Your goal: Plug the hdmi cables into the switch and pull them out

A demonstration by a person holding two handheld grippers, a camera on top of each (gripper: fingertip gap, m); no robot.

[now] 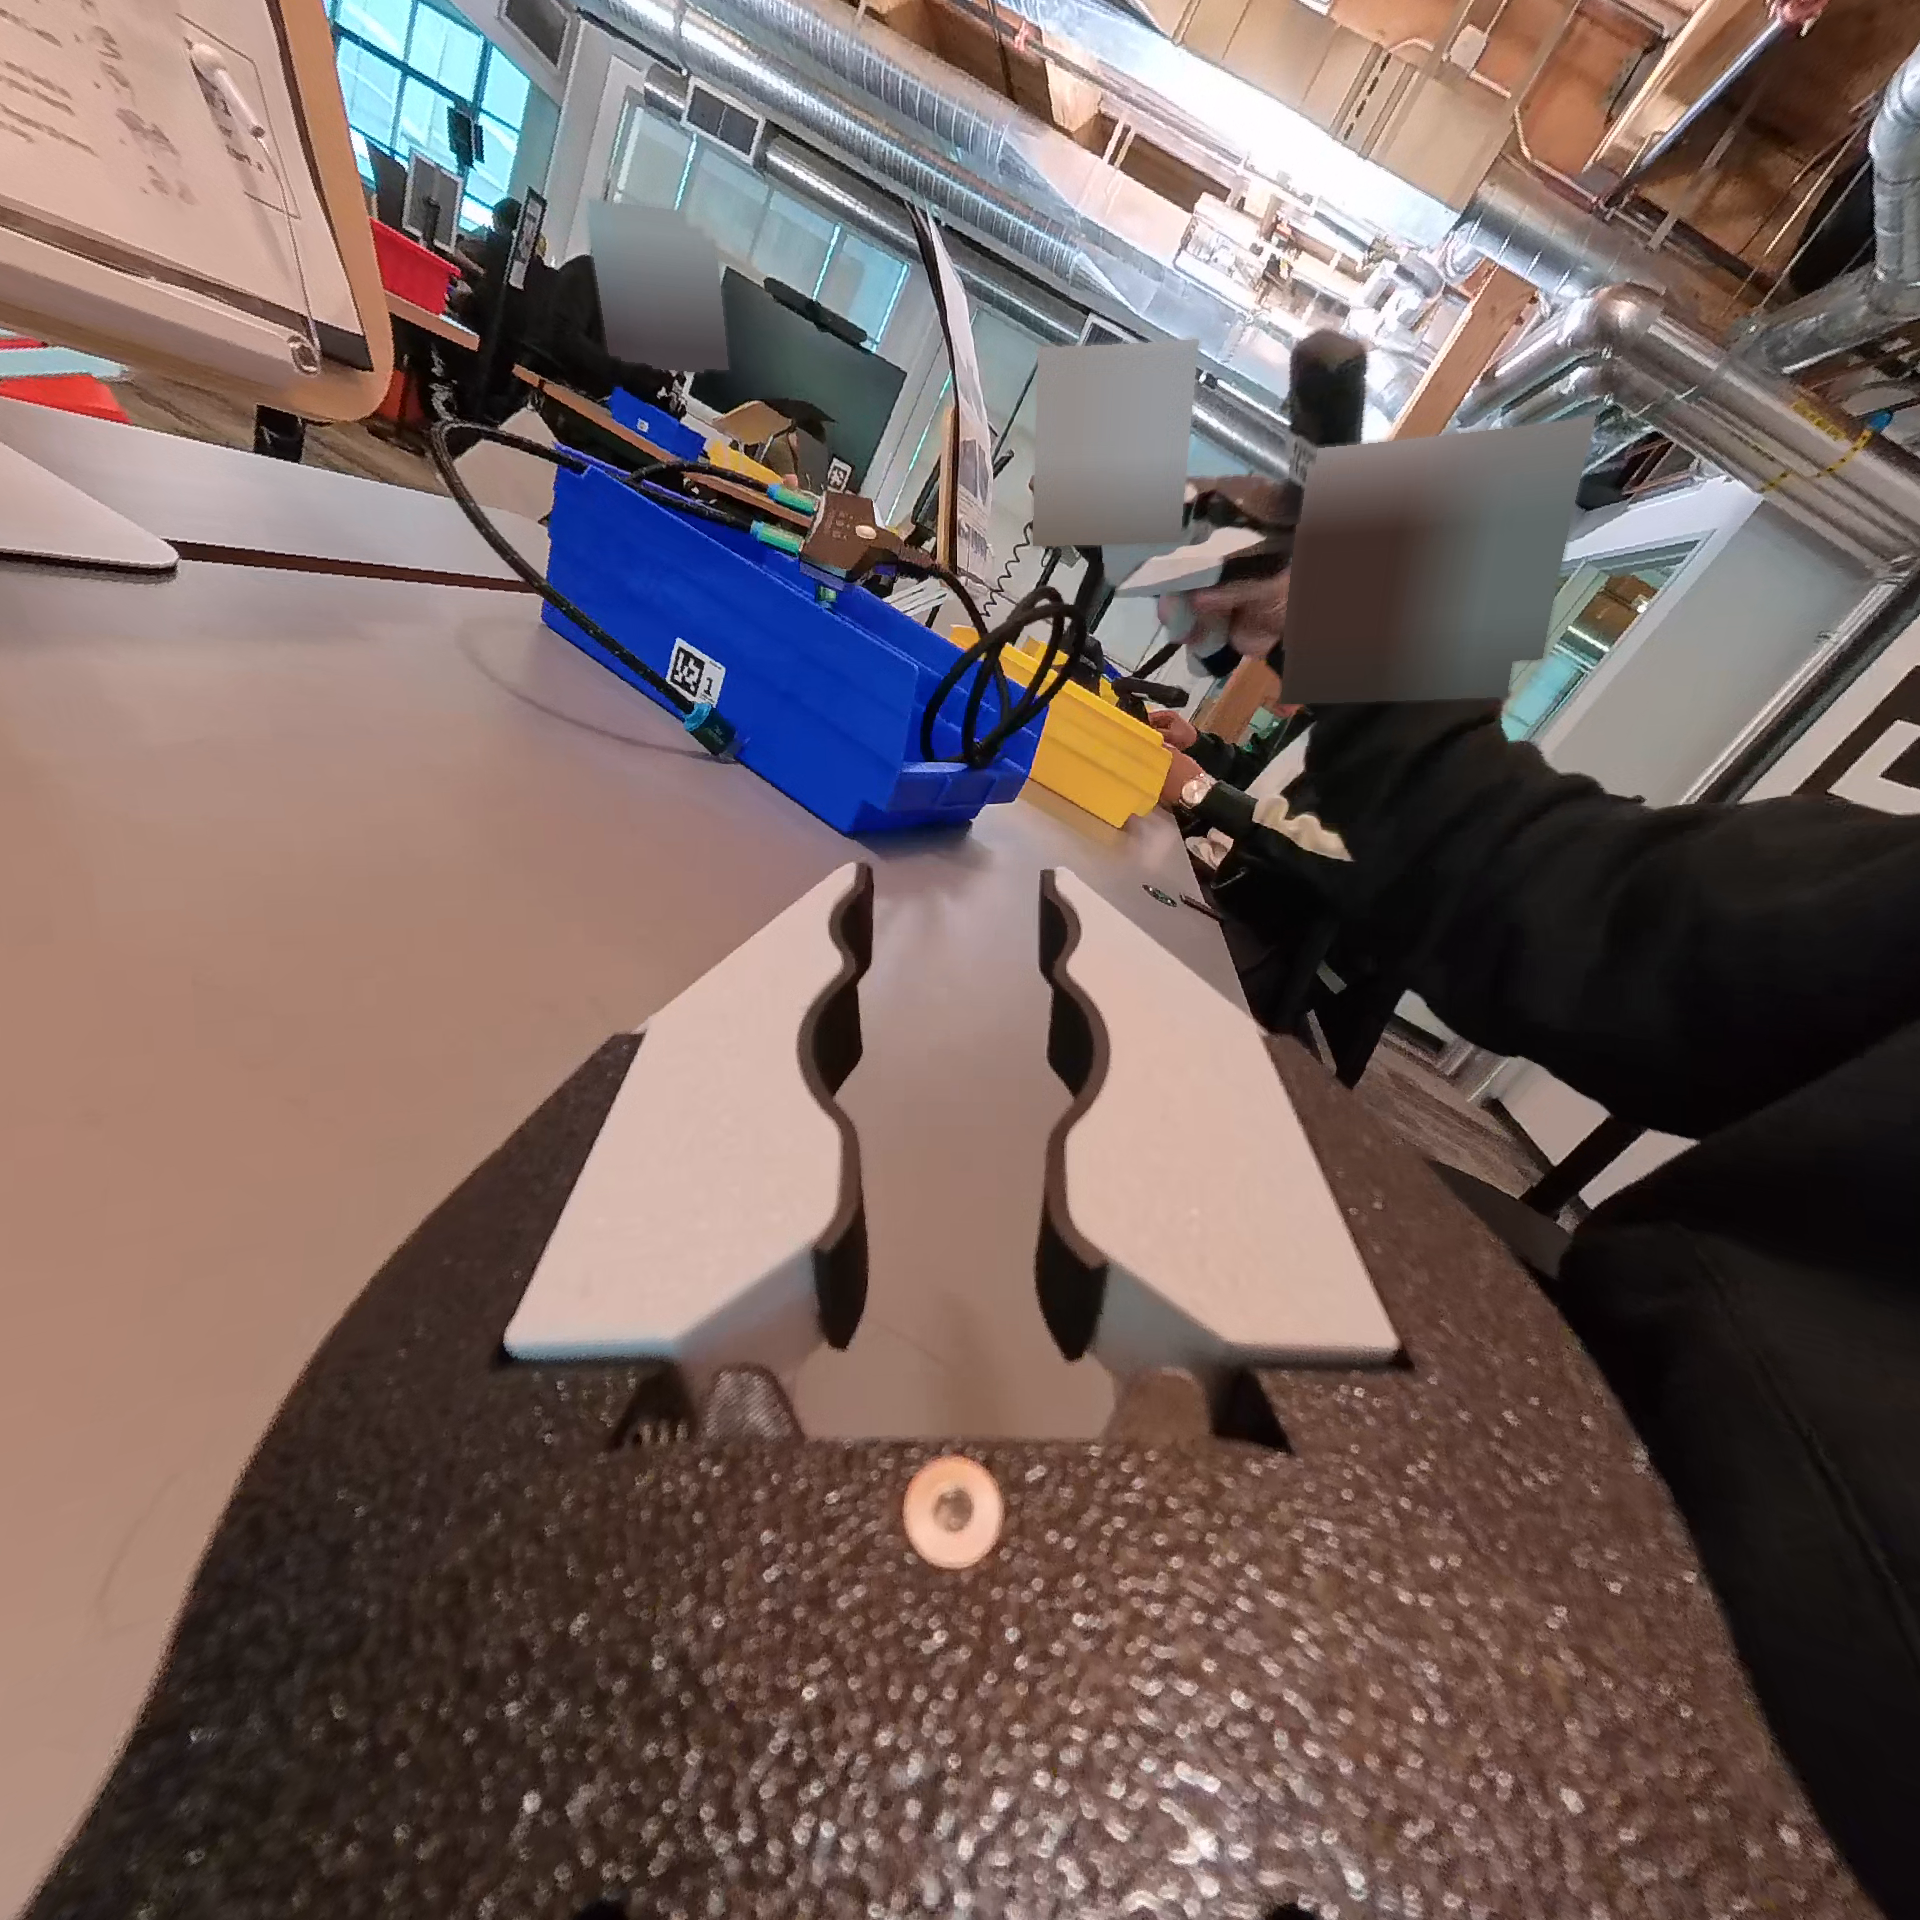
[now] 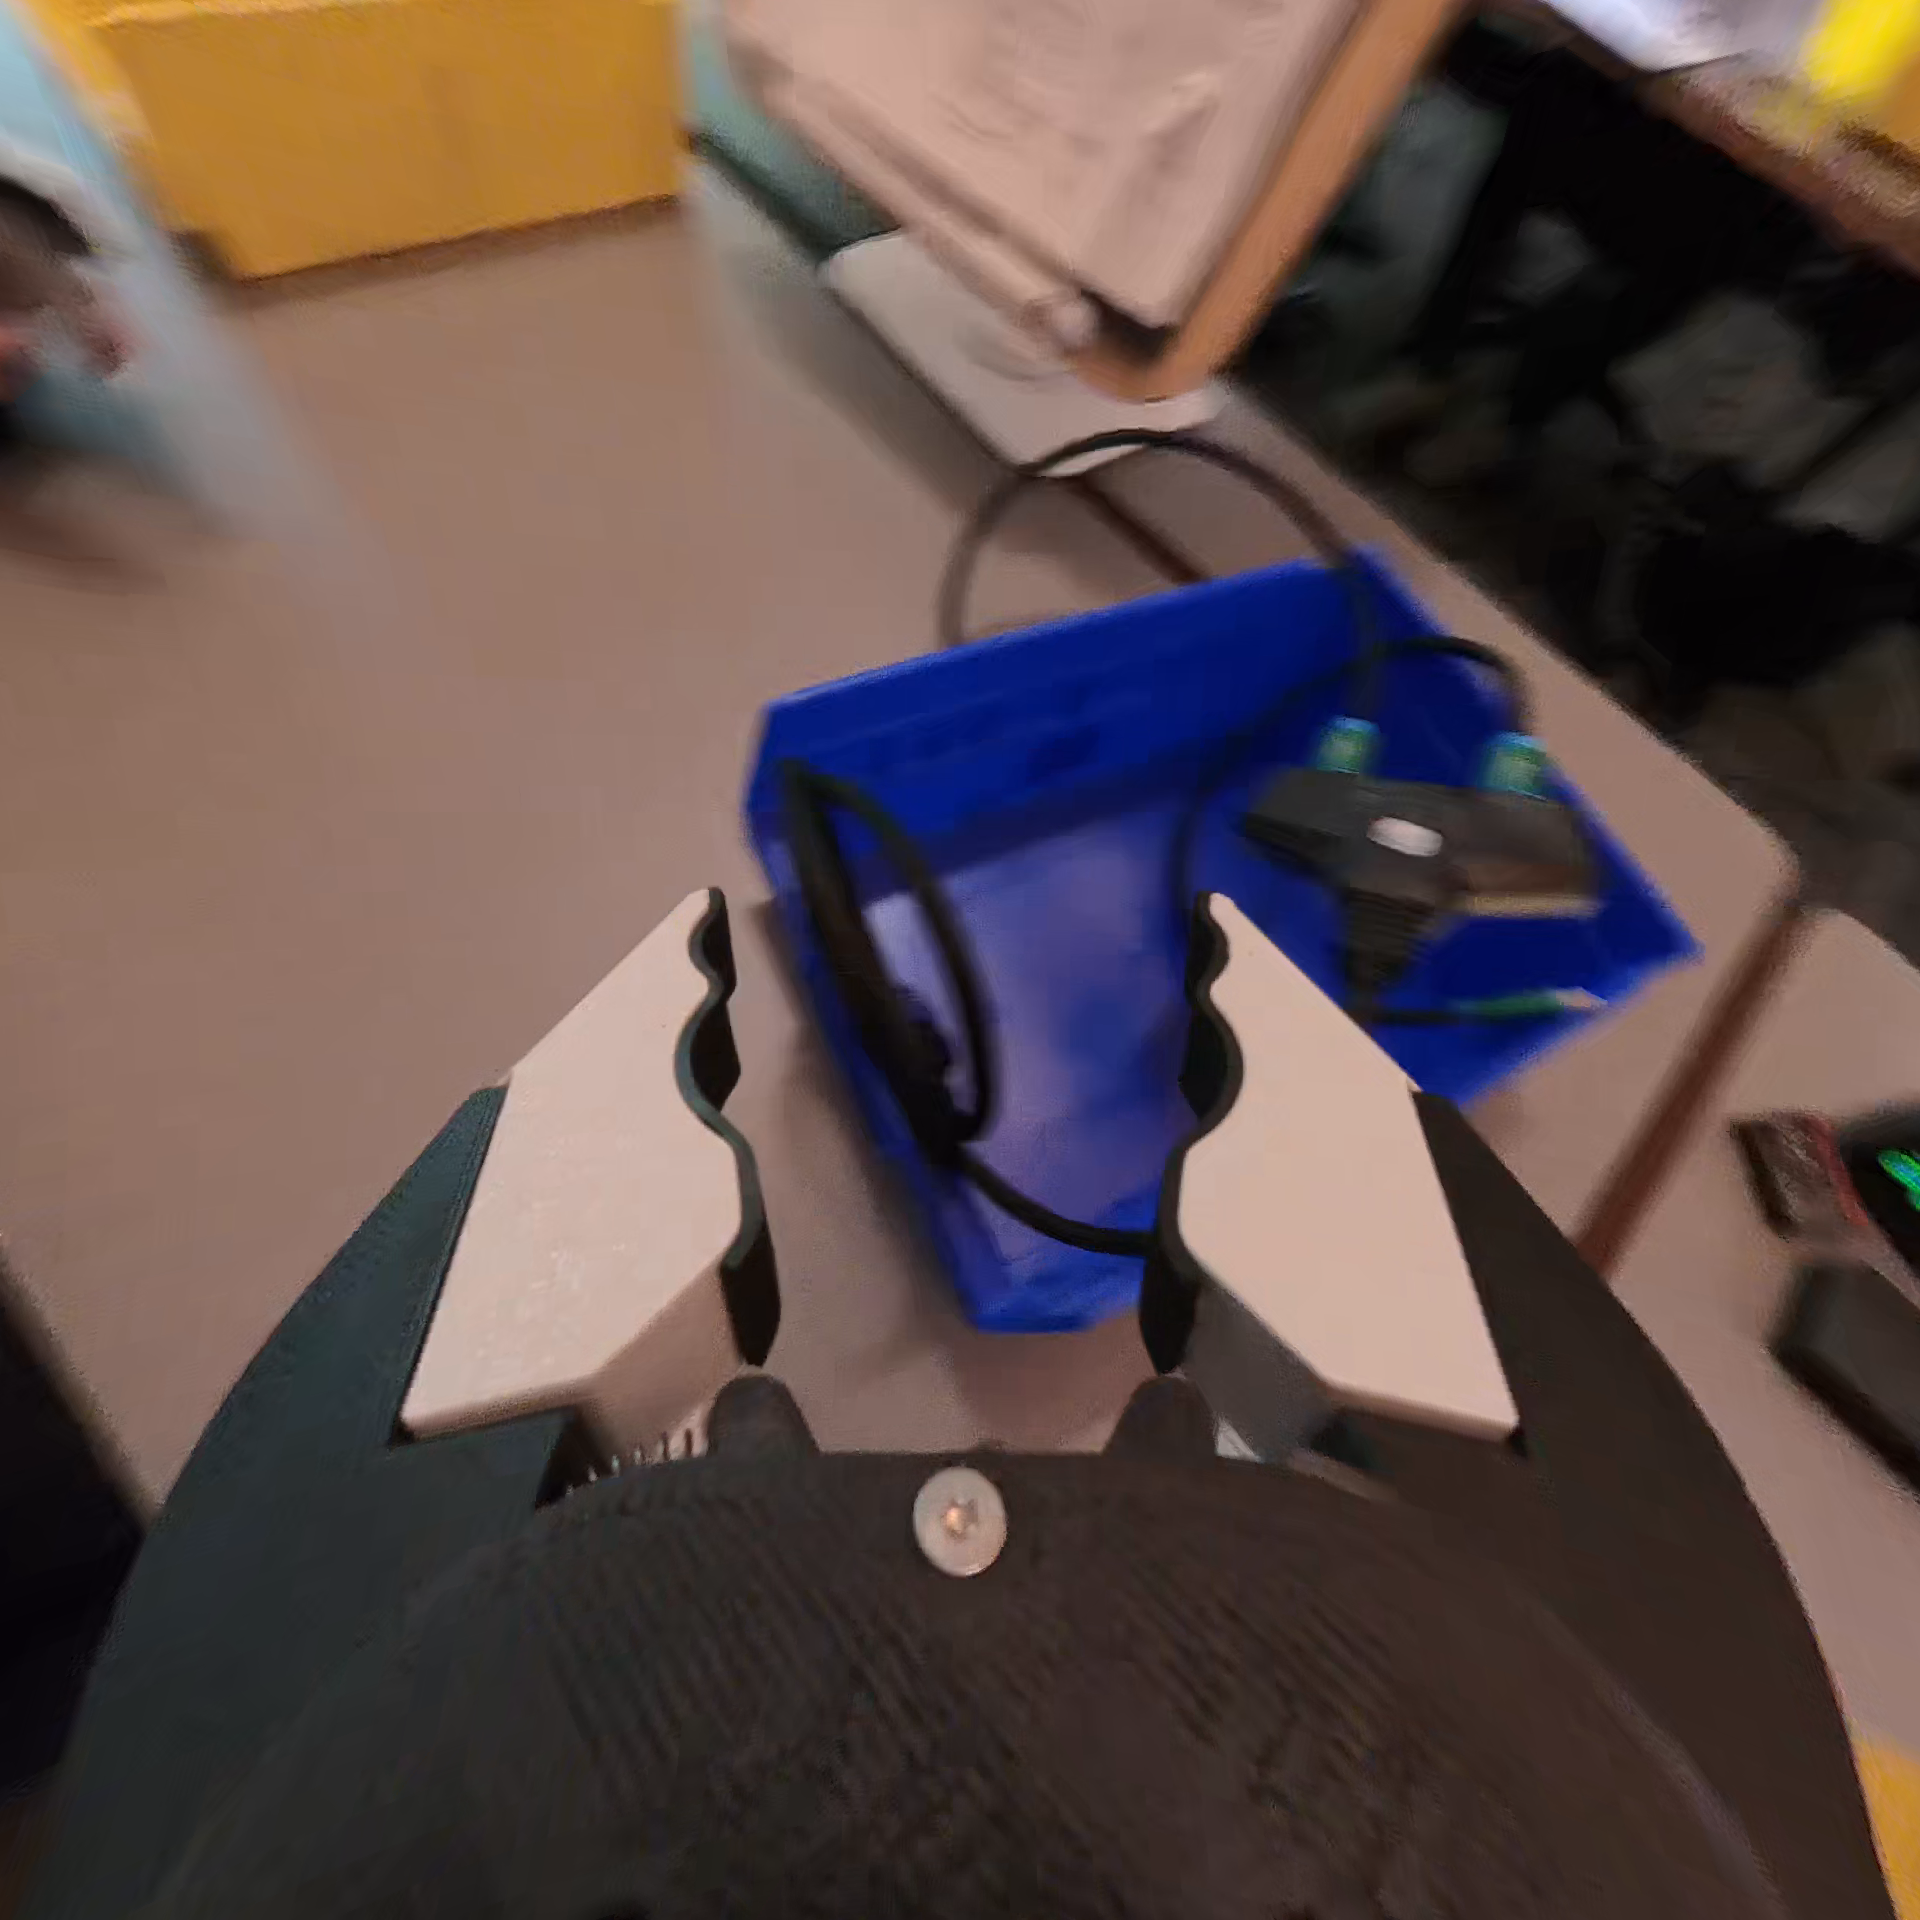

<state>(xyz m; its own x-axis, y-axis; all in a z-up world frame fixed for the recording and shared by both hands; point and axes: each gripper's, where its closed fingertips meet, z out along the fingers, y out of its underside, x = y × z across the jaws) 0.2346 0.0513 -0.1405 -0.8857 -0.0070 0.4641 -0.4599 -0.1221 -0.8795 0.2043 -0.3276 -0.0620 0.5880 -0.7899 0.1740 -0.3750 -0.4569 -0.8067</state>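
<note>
Both tongs released: left tongs [image 1: 956, 904] low over grey counter [image 1: 312, 831], right tongs [image 2: 961, 914] nearing blue plastic bin [image 2: 1039, 707] holding black HDMI switch [image 2: 1423, 842], probably to grab it.

The switch [image 2: 1418, 842] rests on the bin [image 2: 1039, 717] rim at 2 o'clock; cables [image 2: 883, 977] coil inside; bin sits on the surface [image 2: 468, 675].

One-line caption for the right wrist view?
Open right gripper above a blue bin holding the switch and cables.
</note>
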